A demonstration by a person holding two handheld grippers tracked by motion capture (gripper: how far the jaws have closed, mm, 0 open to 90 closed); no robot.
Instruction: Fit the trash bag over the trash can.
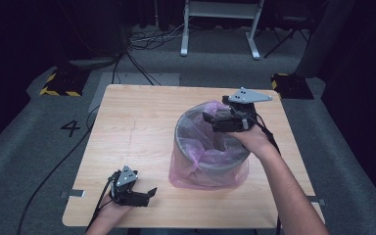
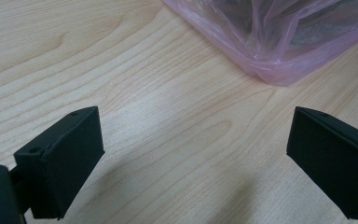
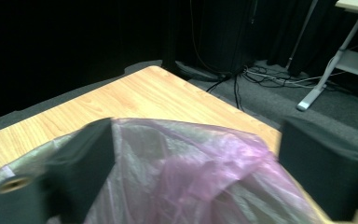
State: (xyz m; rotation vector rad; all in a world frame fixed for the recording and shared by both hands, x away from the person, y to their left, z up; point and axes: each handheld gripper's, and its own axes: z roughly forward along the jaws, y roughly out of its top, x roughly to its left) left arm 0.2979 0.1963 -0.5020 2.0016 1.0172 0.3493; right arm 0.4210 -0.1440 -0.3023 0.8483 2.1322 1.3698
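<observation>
The table (image 1: 142, 122) is a square light-wood top standing on grey carpet, with a black cable trailing off its left edge.

The bin (image 1: 196, 161) is a grey round container standing upright on the right half of the table, slightly toward the person's side of centre. Its rim is open and faces up.

The pink bag (image 1: 210, 176) is a thin translucent plastic liner fitted inside the bin. Its upper edge is folded out over the rim, and its loose skirt hangs down the outside wall to the tabletop. At the far right of the rim the film is bunched up into a raised fold. In the left gripper view the bag's lower fold (image 2: 279, 51) rests on the wood at the upper right. In the right gripper view the film (image 3: 186, 172) rises between the 2 jaws.

The right gripper (image 1: 214, 120) is held at the far right of the bin rim, pointing left across the opening, touching or just above the raised fold. Its 2 jaws stand apart with the bag film between them; the pads do not visibly press on it.

The left gripper (image 1: 147, 193) sits low at the near left of the table, well apart from the bin, pointing toward the bag's base. Its 2 jaws are spread wide with bare wood between them.
</observation>
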